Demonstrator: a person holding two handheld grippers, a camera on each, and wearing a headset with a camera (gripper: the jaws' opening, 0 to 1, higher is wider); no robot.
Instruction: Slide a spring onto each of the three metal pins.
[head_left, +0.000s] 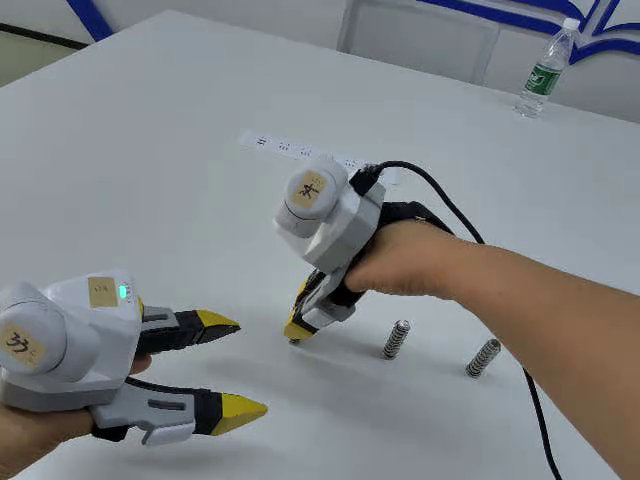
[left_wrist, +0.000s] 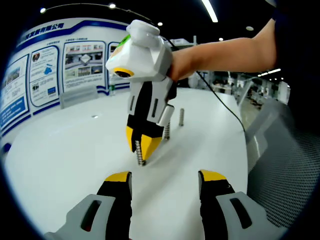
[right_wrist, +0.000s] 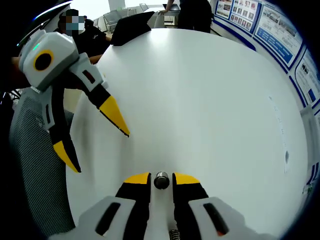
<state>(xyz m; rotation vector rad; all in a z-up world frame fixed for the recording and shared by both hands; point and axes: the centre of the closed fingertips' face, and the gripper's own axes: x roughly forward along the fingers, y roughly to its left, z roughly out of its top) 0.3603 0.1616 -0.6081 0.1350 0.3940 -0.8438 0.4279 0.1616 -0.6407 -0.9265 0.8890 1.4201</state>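
One spring (left_wrist: 140, 154) clamped upright in right gripper (head_left: 297, 332), jaws nearly closed, lower end on table (head_left: 150, 150). Two more springs (head_left: 396, 340) standing free just beside: three in all. Left gripper (head_left: 243, 366) spread wide, empty, well apart.

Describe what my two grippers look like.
The left gripper and right gripper each have a white-grey rounded housing, yellow-tipped black jaws, and a tan round sticker with handwriting. A green light glows on the left gripper; a black cable leaves the right gripper.
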